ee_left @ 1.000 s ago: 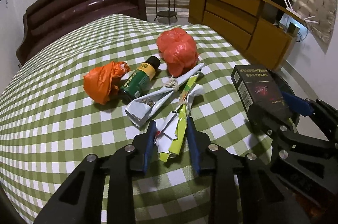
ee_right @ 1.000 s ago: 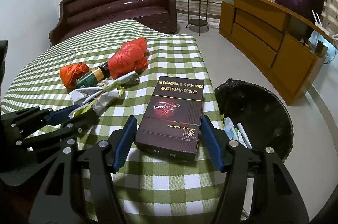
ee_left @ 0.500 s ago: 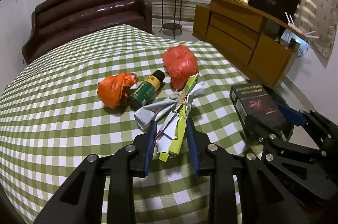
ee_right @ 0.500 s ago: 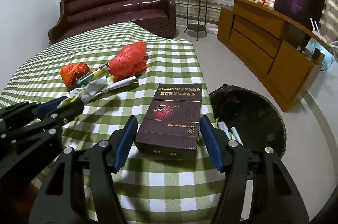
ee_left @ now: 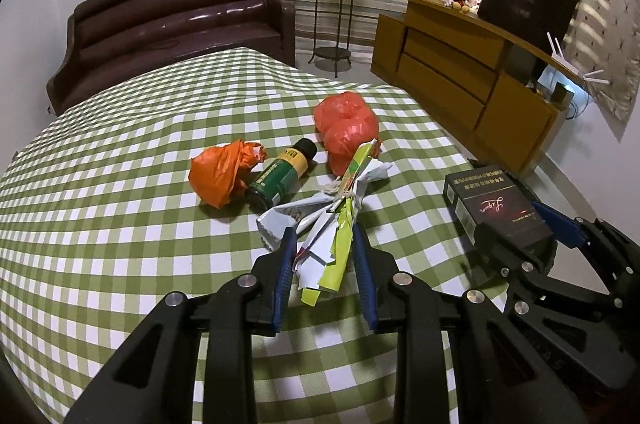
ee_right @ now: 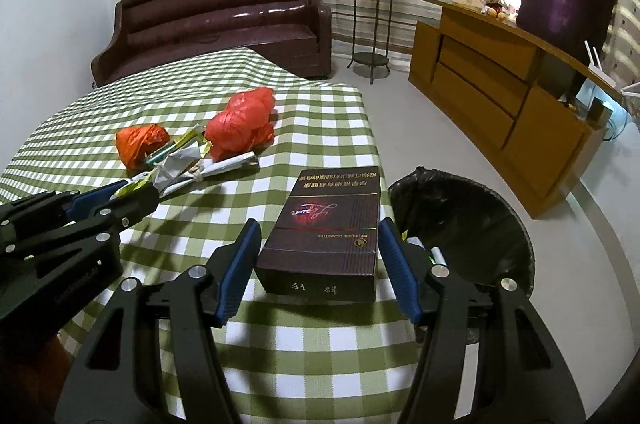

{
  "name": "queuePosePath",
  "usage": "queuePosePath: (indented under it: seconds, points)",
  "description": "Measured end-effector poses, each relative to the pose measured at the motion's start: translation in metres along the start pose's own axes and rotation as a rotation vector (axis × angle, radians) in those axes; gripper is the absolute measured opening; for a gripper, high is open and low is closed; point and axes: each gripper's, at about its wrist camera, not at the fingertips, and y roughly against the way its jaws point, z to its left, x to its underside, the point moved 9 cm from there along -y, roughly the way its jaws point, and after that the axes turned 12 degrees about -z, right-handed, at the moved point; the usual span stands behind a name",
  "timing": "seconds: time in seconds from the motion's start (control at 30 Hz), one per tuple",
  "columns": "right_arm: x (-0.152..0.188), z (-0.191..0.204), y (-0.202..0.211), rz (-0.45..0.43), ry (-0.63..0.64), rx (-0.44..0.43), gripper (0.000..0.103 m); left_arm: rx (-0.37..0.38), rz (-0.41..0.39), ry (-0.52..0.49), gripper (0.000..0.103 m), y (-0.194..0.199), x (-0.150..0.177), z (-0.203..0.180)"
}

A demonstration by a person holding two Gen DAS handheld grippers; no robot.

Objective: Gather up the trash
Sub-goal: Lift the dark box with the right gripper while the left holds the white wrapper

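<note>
My left gripper [ee_left: 323, 266] is shut on a bundle of white and yellow-green wrappers [ee_left: 334, 224] and holds it above the checked tablecloth [ee_left: 120, 224]. My right gripper [ee_right: 318, 264] is shut on a dark cigarette carton [ee_right: 328, 224], lifted near the table's right edge. An orange bag [ee_left: 222, 176], a green bottle [ee_left: 280, 176] and a red bag [ee_left: 348, 132] lie on the table behind the wrappers. A black-lined trash bin [ee_right: 464, 224] stands on the floor right of the table, with some trash inside.
A brown sofa [ee_left: 172, 24] stands behind the table. A wooden cabinet [ee_left: 460, 72] runs along the right wall. A metal plant stand [ee_left: 332, 16] stands at the back. Grey floor lies between table and cabinet.
Both grippers have risen with their loads. The wrapper bundle and the carton are higher above the cloth, and more of the room shows.
</note>
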Motion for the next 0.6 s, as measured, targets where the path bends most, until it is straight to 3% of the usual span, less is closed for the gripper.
queuePosePath:
  seconds: [0.33,0.6]
  points:
    - [0.002,-0.003,-0.004,0.020,-0.010,-0.016,0.059,0.016,-0.001,-0.006,0.029,-0.001,-0.001,-0.010]
    - [0.011,0.010,-0.013,0.059,-0.009,-0.048,0.060,-0.019,0.000,0.009,0.029,-0.002,0.001,0.004]
